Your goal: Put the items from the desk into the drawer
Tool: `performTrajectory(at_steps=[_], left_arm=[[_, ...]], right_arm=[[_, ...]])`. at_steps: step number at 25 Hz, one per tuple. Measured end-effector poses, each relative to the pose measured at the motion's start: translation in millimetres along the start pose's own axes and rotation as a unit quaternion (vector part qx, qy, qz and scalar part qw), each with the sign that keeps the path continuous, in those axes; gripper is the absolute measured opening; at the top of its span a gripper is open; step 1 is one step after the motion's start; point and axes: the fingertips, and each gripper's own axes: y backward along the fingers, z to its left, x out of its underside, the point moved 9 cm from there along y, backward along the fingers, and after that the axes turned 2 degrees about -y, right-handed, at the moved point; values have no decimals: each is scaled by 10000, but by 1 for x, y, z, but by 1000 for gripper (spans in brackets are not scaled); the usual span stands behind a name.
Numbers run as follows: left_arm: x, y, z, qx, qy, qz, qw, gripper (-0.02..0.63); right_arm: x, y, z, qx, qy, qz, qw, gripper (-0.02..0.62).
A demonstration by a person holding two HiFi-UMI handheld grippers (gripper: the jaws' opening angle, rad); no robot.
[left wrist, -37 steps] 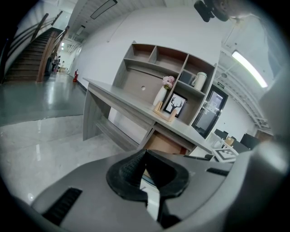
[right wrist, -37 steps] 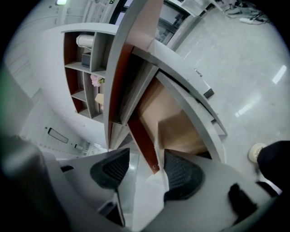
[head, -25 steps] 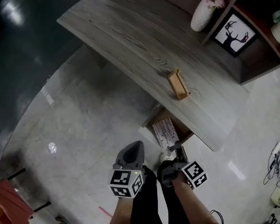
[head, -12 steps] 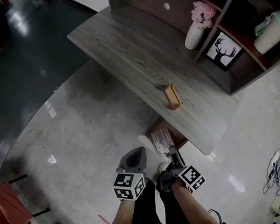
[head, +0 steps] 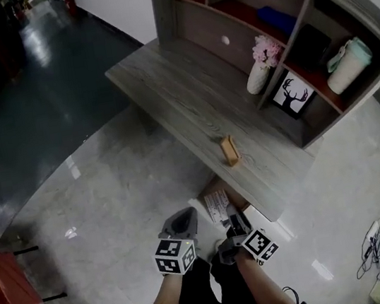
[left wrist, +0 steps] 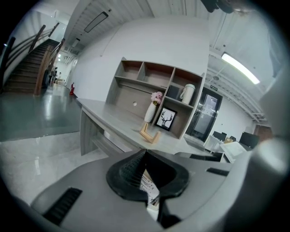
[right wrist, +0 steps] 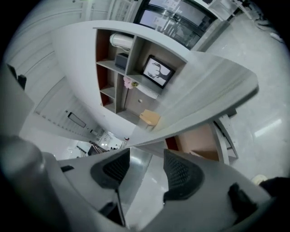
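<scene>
L claw (left wrist: 144,156) closed, R claw (right wrist: 146,159) open, both empty, near open drawer (head: 235,193) under desk (head: 179,85)

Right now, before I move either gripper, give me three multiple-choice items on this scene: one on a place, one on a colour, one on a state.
1. Where is the wooden stand?
A. On the desk
B. Inside the drawer
C. On a shelf

2. What colour are the flowers in the vase?
A. Yellow
B. Pink
C. Blue

3. How do the jaws of the right gripper stand?
A. Shut on the wooden stand
B. Shut with nothing in them
C. Apart with nothing between them

Answers:
1. A, because the head view shows the stand resting on the grey wood top.
2. B, because the blooms above the white vase are pink.
3. C, because the right gripper view shows a clear gap between the two pads, with only floor behind it.
</scene>
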Motion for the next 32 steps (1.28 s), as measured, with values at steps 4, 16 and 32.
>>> performTrajectory(at_steps=[4, 16, 32], left_arm=[[-16, 2, -8, -47, -28, -173, 9998, 11], [-94, 8, -39, 104, -689, -906, 9934, 10], [-148, 49, -67, -41, -1126, -1687, 9792, 11]], right_arm=[[-21, -2, 23, -375, 726, 82, 9966, 239], [-74, -12, 128, -1259, 2624, -219, 9565, 48], [-87, 8, 230, -1413, 4568, -353, 8776, 20]])
